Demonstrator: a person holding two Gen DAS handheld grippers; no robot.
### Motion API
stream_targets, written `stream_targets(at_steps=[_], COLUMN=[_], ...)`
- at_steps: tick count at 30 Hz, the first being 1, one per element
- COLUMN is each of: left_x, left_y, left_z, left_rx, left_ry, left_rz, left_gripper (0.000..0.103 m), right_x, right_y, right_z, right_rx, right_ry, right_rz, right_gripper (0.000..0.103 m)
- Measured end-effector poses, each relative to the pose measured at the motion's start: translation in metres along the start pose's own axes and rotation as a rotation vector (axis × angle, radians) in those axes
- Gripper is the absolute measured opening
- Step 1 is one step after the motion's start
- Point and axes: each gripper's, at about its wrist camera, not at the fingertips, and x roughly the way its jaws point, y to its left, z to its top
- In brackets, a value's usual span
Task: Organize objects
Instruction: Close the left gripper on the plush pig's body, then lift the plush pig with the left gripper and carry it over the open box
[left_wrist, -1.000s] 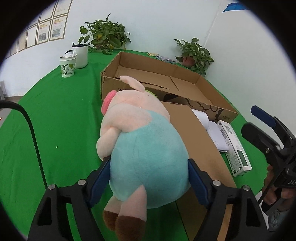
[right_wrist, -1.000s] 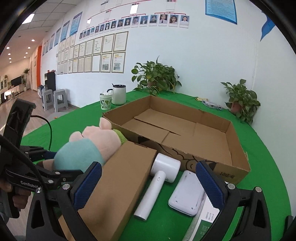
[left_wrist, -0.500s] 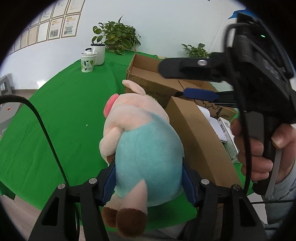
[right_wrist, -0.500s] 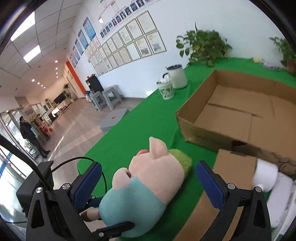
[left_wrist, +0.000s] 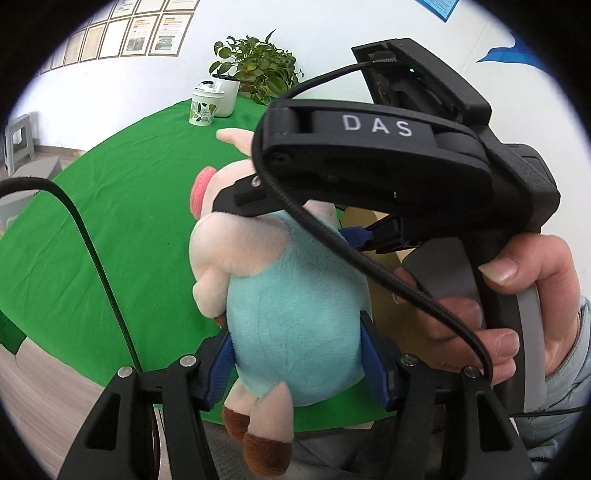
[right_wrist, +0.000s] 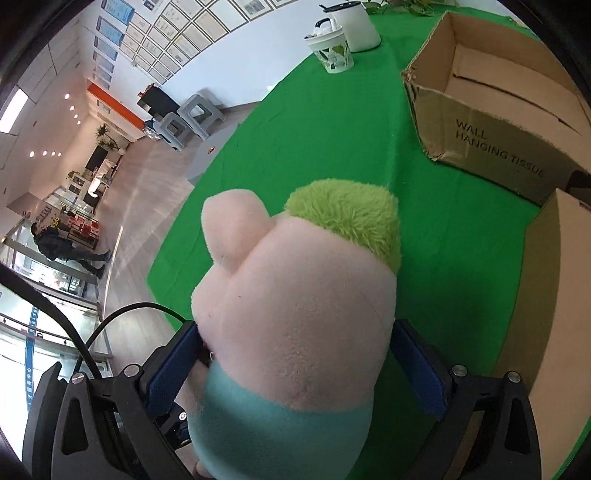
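Since a second ago, the right tool (right_wrist: 295, 369) has swung over and now brackets the plush pig's (left_wrist: 291, 314) head, grip uncertain; the left tool (left_wrist: 295, 362) clamps its teal body above the tabletop (left_wrist: 122, 229). Releasing early could drop it short of the cardboard box (right_wrist: 498, 110).

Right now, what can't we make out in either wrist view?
- Left wrist: cardboard box almost wholly hidden behind right gripper and hand.
- Right wrist: open carton interior cut off by the frame edge.
- Right wrist: whether the fingers press the plush pig or only flank it.
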Motion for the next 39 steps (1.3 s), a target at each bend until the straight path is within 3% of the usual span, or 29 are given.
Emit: stream_targets(at_steps=[8,13,22,29,32,36,39], left_x=[-0.003,-0.01,-0.025,-0.013,-0.002,0.017,0.033], left_y=[-0.013,-0.037,-0.111,-0.15,-0.153,-0.148,-0.151], left_z=[0.005,0.03,0.125,0.192,0.211,0.22,0.236], left_rx=[0.053,0.128,0.396,0.496,0.51,0.496,0.462], left_ry=[-0.003,-0.044,-0.198,-0.239,-0.216,-0.177,-0.138], left_rz=[0.026,0.027,-0.065,-0.185,-0.208,-0.225,-0.235], left_gripper=[0.056,0.055,0.055,0.055,0.055,0.055,0.055], right_x=[-0.007,-0.041,-0.175,-0.273,-0.306,-0.339,-0.305], right_y=[0.014,0.014,0.011,-0.007,-0.019,-0.047,-0.081], right_z=[0.003,0.004,0.04,0.065,0.074,0.085,0.141], right_rx=[-0.061,-0.075,-0.12,-0.085,-0.055,-0.028,-0.009], right_ry=[-0.069,-0.172,-0.519,-0.69,-0.72,-0.694,-0.658], right_rz=[-0.005,0.007,-0.045,-0.135,-0.159,-0.16,-0.162], right_gripper=[0.076,0.071,0.07,0.07,0.07,0.07,0.07])
